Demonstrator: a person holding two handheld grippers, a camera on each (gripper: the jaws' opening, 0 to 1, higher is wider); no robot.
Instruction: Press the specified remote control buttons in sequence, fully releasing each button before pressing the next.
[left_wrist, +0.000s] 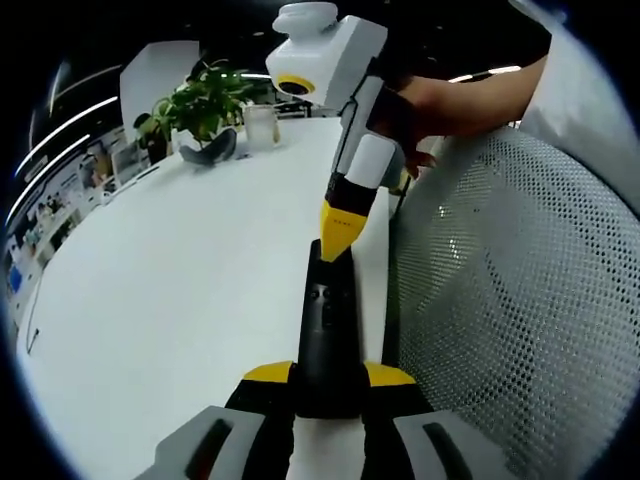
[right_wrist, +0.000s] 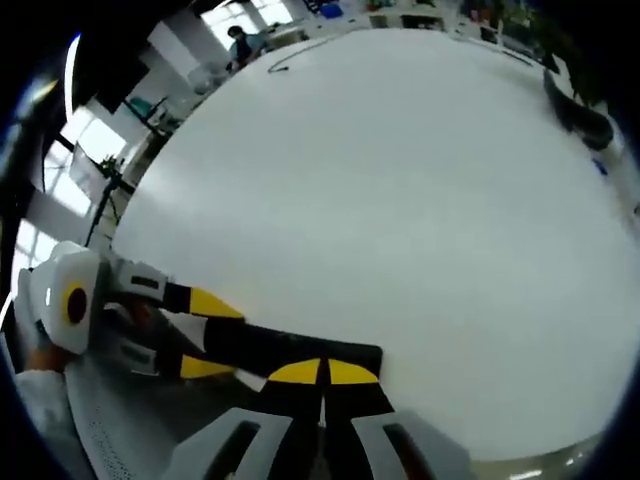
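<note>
White table (left_wrist: 170, 290) carrying, at its far end, a potted plant (left_wrist: 200, 105), a dark curved object (left_wrist: 208, 152) and a clear glass (left_wrist: 261, 127); a thin cable (right_wrist: 300, 50) lies near one edge

Potted plant (left_wrist: 200, 105), mesh chair (left_wrist: 520, 300)

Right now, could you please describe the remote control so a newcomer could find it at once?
Look to the white table, at the edge beside the mesh chair back. The remote control is the long black bar clamped in the left gripper, with the right gripper touching its far end.
</note>
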